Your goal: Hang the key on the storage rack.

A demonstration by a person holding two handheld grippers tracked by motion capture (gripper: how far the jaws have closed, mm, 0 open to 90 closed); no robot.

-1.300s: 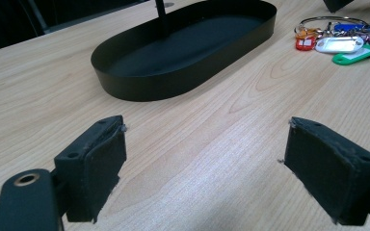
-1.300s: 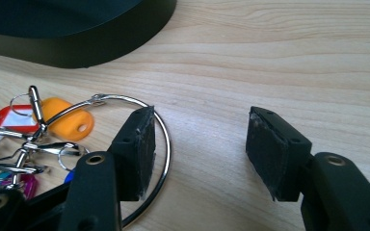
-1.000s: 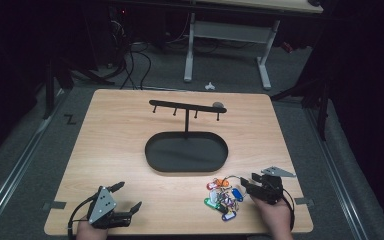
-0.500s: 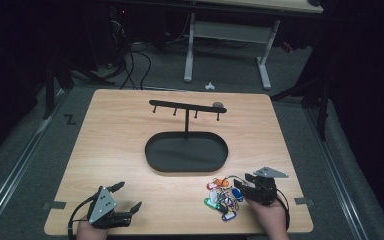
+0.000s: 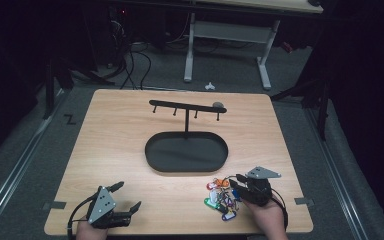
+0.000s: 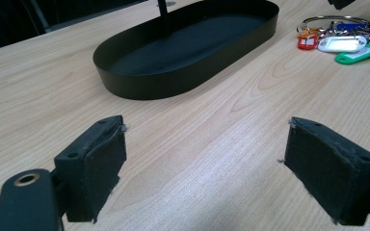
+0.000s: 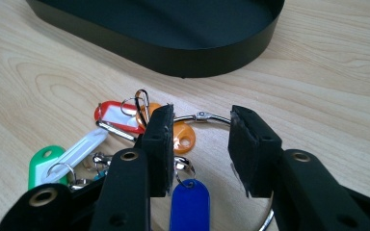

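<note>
Key ring (image 7: 207,117) with coloured tags (image 5: 221,199): on table (image 5: 120,145), near tray (image 5: 186,151). Right gripper (image 7: 200,144): jaws partly apart, straddling ring, not yet pinching. Left gripper (image 6: 204,168): jaws spread wide over bare wood.

Readable text: almost none, just one floor mark.
From my feed I can make out a dark "Z"-like mark (image 5: 70,119) on the grey floor left of the table (image 5: 120,150), in the high view. Key tags (image 7: 115,118) by the right gripper (image 7: 200,144) look blank on the faces I see: red, white, green, blue, orange, no writing legible. Black tray (image 6: 183,72) has no label I can read. Left gripper (image 6: 202,168) pads carry no markings.
</note>
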